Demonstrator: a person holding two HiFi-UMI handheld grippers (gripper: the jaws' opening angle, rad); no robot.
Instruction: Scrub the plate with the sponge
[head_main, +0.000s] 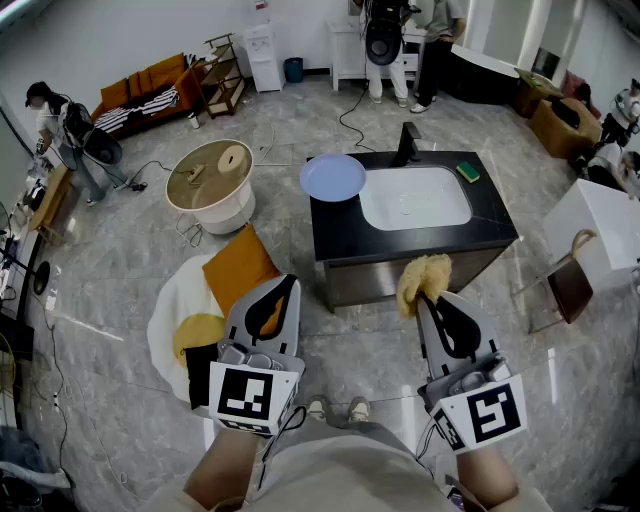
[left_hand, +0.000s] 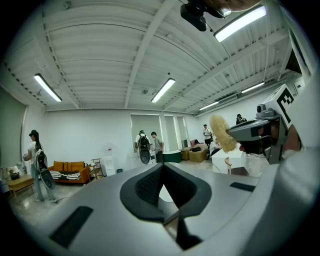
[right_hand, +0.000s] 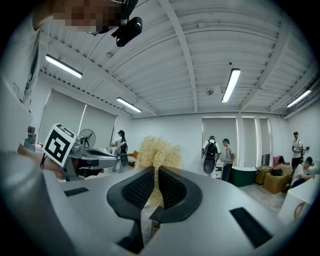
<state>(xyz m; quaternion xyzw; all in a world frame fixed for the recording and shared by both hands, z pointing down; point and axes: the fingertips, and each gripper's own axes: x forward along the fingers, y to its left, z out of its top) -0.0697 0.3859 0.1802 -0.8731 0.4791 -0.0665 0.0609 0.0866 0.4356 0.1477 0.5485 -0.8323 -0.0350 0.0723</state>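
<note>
Head view: the person stands well back from the black bench; the pale blue plate lies at its near-left corner, just beside the white sink, partly overhanging the edge; a green sponge sits at the sink's far-right corner. Both grippers are held level, short of the bench; the right tongs carry a straw-coloured fibrous sponge.

Left gripper view: the left tongs are pressed together on nothing; the room lies beyond them, and the other gripper shows at the right edge with its tuft of fibre.

Right gripper view: the jaws pinch the fibrous sponge at its base, most of it standing proud above the pads.

The scrubber is in hand but scrubbing seems not yet begun; the next move calls for stepping up to the bench, steadying the plate, and laying the sponge flat on its face.
</note>
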